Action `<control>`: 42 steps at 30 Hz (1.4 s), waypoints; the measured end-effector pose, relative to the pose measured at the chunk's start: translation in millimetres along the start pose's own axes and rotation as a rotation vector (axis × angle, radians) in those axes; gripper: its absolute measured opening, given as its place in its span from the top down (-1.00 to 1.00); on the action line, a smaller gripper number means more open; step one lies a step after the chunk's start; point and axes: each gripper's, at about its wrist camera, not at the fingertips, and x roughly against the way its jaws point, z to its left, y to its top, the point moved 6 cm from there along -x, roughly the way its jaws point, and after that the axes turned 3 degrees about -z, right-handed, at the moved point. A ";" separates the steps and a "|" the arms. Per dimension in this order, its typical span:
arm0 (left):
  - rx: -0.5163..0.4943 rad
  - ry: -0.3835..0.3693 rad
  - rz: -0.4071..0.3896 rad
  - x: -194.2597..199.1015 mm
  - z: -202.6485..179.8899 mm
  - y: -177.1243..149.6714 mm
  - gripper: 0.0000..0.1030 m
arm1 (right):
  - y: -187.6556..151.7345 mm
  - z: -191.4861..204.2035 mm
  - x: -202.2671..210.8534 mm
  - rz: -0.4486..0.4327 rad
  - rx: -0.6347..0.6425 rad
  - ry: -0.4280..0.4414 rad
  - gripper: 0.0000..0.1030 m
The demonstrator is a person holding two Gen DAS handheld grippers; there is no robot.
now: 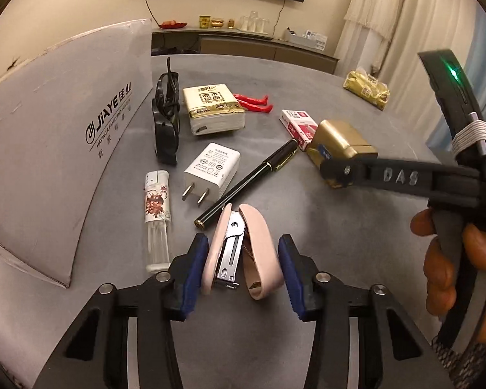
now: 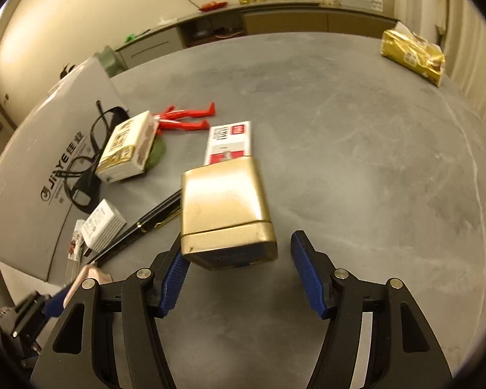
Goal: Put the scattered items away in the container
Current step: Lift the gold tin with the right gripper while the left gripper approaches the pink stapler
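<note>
1. On your grey table [image 2: 340, 129] you have one pink stapler [image 1: 243, 249], one black pen [image 1: 252, 178], one white charger plug [image 1: 212, 170], one lighter [image 1: 157, 217], one pair of black glasses [image 1: 167, 120], one small tissue pack [image 1: 214, 110], one red-handled tool [image 1: 254, 102], one red-and-white staple box [image 1: 296, 123] and one gold tin [image 2: 225, 207].
2. One large gold packet [image 2: 413, 55] sits well apart at the far edge.
3. One grey cardboard container [image 1: 55, 136] stands along the left, just beside the glasses and lighter.
4. Your left gripper [image 1: 243, 259] is spread wide around the stapler, which lies on the table with its own arms splayed; the left blue pad looks to be touching its pink shell, the right pad is just clear.
5. Your right gripper [image 2: 239, 275] is also wide apart at the near end of the gold tin. The left pad [image 2: 175, 282] is at the tin's corner, and the right pad stands clear of it. The tin looks unclamped, lying partly over the staple box.
6. Your hand [image 1: 447, 259] shows on the right gripper's handle.
</note>
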 end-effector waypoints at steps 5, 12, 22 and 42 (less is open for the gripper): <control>0.397 -0.498 0.084 1.3 6.5 -2.4 0.13 | -2.8 -3.5 1.8 -0.002 -0.022 0.017 -0.27; 0.277 -0.281 -0.009 12.2 16.7 -0.1 -0.34 | -2.8 -2.8 3.4 -0.005 -0.023 0.024 -0.27; -0.386 -0.344 -0.049 44.4 -113.4 -46.5 -0.34 | 1.6 -64.4 50.4 -0.114 -0.272 0.079 -0.27; 0.516 -0.425 -0.024 28.5 23.6 -14.9 -0.20 | -29.9 -46.6 95.4 -0.166 -0.151 -0.009 -0.27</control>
